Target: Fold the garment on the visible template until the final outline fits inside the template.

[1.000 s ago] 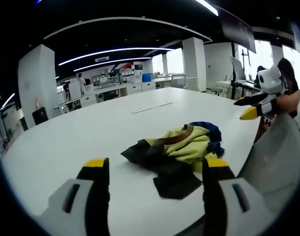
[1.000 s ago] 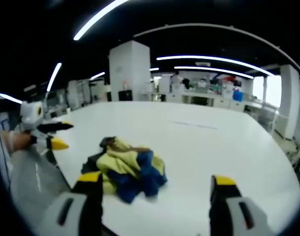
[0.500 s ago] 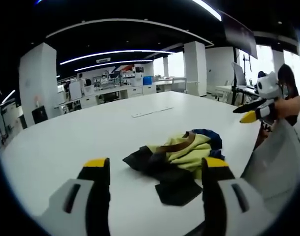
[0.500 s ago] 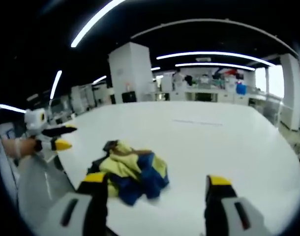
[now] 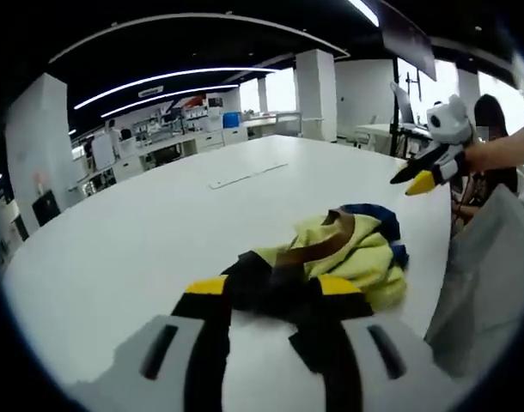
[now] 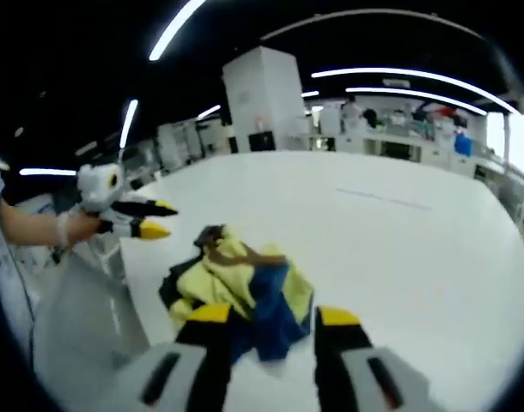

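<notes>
Your crumpled garment (image 5: 331, 257) looks limp and light; pinch a loose edge; both grippers (image 5: 269, 292) (image 6: 266, 316) stand narrowly parted, empty.

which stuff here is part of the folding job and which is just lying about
Part of the job:
- crumpled garment
- left gripper, jaws open
- right gripper, jaws open
- white table

Lying about:
- flat strip farther back on the table
- background desks

Open-plan workshop ahead of the left gripper: large white table (image 5: 159, 215), white square pillars (image 5: 318, 81), curved ceiling light strips (image 5: 176, 77), cluttered benches (image 5: 167, 142) beyond, and bright windows (image 5: 425, 86) to its right.
</notes>
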Motion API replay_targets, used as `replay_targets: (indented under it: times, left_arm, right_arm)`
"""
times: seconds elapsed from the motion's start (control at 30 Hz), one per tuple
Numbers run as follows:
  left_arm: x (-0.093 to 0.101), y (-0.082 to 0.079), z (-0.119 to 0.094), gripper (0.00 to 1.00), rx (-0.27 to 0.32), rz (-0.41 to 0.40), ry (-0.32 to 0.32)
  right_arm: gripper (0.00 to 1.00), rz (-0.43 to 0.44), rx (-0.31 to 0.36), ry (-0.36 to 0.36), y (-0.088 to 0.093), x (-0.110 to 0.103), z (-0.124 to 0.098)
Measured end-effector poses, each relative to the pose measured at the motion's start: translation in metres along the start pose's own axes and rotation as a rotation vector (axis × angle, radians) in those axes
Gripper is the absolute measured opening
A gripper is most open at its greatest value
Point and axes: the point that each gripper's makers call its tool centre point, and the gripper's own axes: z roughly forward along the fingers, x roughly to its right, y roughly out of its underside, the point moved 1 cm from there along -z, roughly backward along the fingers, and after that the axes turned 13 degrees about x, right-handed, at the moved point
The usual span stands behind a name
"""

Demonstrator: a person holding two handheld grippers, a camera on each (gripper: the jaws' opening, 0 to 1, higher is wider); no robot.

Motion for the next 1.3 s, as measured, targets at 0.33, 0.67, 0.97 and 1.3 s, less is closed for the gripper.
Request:
replay_targets:
  times: [0.33,0.67,0.97,1.3]
  left_arm:
    - [0.006,0.034,0.027,0.19,-0.126,-0.010,0.071]
    - [0.001,0.047,0.029,0.12,-0.173,-0.022,0.088]
    - [0.001,0.049,0.029,0.00,-0.188,-0.015,0.090]
    - [-0.003,0.012,0.014,0.00,-0.095,-0.131,0.061]
  right_arm:
    - [0.19,0.002,-0.064,-0.042,0.014,-0.001,0.012]
    - [0.09,0.031,-0.122,-0.062,0.035,-0.007,0.021]
    - [0.00,0.051,-0.119,-0.045,0.037,-0.007,0.017]
    - [0.00,0.041,-0.039,-0.011,0.009,0.010,-0.005]
